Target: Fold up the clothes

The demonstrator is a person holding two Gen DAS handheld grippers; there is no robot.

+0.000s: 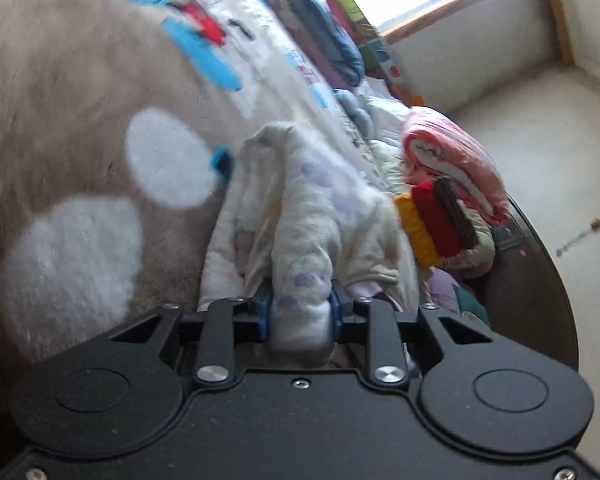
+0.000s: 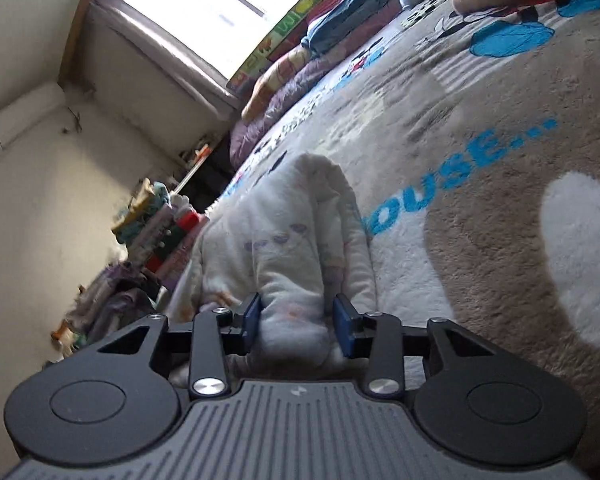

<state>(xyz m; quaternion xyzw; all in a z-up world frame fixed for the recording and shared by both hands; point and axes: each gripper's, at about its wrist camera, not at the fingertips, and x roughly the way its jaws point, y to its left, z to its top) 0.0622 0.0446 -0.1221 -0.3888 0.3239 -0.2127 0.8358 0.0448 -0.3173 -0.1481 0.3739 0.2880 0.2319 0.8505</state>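
Left wrist view: left gripper [image 1: 302,312] pinches a bunched cream garment [image 1: 300,208] above the plush blanket [image 1: 60,120]. Right gripper [image 2: 297,320] clamps it too. Folding looks barely begun, garment crumpled.

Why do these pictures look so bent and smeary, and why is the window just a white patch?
Left wrist view: fisheye lens curves the room's edges; the blanket and the white garment are motion-blurred, while the left gripper stays sharp. Right wrist view: the window is blown out by daylight, the distant clothes pile is soft, and the right gripper is crisp.
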